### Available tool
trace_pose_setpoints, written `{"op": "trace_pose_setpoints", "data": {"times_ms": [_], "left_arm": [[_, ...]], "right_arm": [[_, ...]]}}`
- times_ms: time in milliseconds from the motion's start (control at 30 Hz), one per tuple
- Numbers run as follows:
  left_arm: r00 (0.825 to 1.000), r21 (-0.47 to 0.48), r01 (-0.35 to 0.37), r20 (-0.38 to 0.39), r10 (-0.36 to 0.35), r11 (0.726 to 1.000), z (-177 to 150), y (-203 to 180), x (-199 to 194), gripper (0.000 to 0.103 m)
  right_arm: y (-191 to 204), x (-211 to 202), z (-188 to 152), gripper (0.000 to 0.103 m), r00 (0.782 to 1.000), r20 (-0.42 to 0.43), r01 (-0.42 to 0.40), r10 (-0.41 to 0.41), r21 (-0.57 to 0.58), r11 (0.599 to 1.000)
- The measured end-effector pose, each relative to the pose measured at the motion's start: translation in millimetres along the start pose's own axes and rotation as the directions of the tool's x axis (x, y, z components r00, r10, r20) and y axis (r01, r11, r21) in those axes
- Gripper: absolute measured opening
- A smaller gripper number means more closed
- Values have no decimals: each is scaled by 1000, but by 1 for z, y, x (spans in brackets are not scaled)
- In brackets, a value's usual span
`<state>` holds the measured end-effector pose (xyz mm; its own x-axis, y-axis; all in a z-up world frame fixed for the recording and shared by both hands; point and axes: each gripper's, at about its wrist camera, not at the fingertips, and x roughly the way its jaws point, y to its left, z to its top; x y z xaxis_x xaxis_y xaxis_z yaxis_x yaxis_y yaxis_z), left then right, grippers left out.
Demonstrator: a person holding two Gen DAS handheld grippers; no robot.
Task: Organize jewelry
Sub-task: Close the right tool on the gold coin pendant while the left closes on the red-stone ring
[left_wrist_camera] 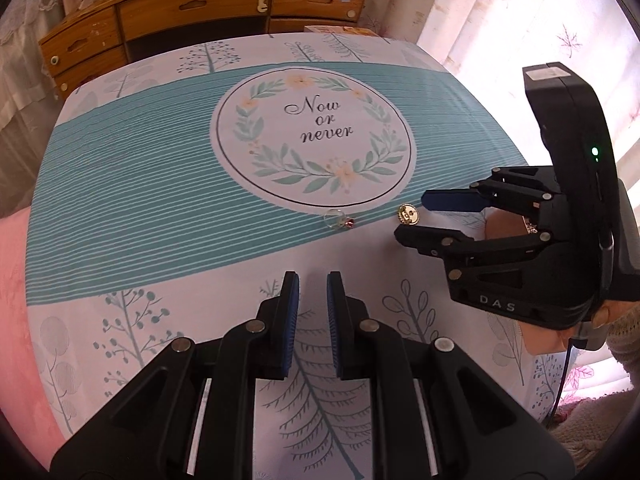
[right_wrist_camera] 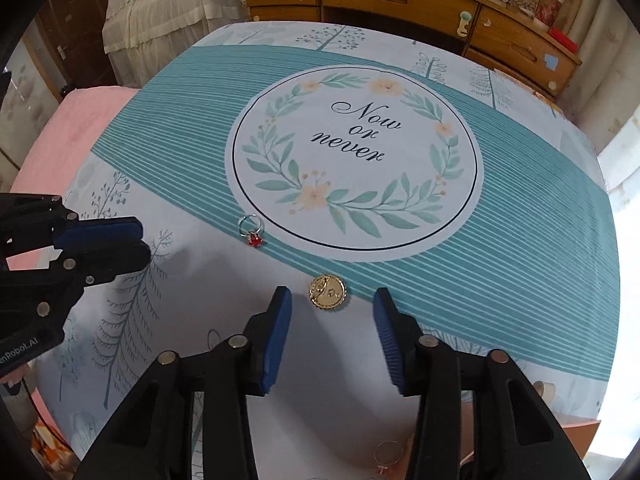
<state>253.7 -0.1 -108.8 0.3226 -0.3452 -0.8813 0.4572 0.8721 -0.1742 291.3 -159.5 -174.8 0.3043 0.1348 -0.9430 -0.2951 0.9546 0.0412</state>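
Tablecloth [right_wrist_camera: 520, 208] printed with leaves and a wreath covers the whole work surface, and it is the first hazard: it looks thin and loose, so fingertips dragged across it would likely bunch the fabric and carry the small pieces along.

The right gripper [right_wrist_camera: 332, 308] points steeply down with its jaws spread and nothing between the pads. The gold pendant [right_wrist_camera: 327, 292], a scalloped disc lying flat, sits just ahead of the fingertips and roughly centred in the gap. A flat disc offers only a thin edge, so if the pads close above it they would probably meet on air, and if one pad lands first the pendant could skate sideways or flip out of the pinch.

The left gripper [left_wrist_camera: 313, 292] hovers over the cloth with its pads nearly pressed together and empty. The ring with the red stone [left_wrist_camera: 340, 220] lies ahead of its tips, well apart, and to the left of the right gripper's fingers. Being so nearly shut, the left jaws would have to widen before they could take it; brought down as they are, they would likely just knock the ring and set it rolling.

A second, gold-coloured ring [right_wrist_camera: 387, 454] lies under the right gripper's body, behind its fingers, where a lowering gripper could press on it unseen.
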Motion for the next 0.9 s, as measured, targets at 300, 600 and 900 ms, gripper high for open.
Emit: {"op": "trace_pose_setpoints", "data": {"times_ms": [300, 600, 900], "left_arm": [[998, 88, 59, -34, -56, 994, 11, -8, 15, 12], [993, 89, 88, -93, -79, 992, 22, -11, 37, 12], [989, 19, 94, -118, -91, 995, 37, -18, 51, 28]], "right_arm": [[7, -4, -3, 19, 1000, 26, 1, 0, -36, 999], [2, -22, -24, 19, 996, 47, -74, 74, -2, 997], [-11, -56, -52, 19, 986, 120, -127, 119, 58, 990]]}}
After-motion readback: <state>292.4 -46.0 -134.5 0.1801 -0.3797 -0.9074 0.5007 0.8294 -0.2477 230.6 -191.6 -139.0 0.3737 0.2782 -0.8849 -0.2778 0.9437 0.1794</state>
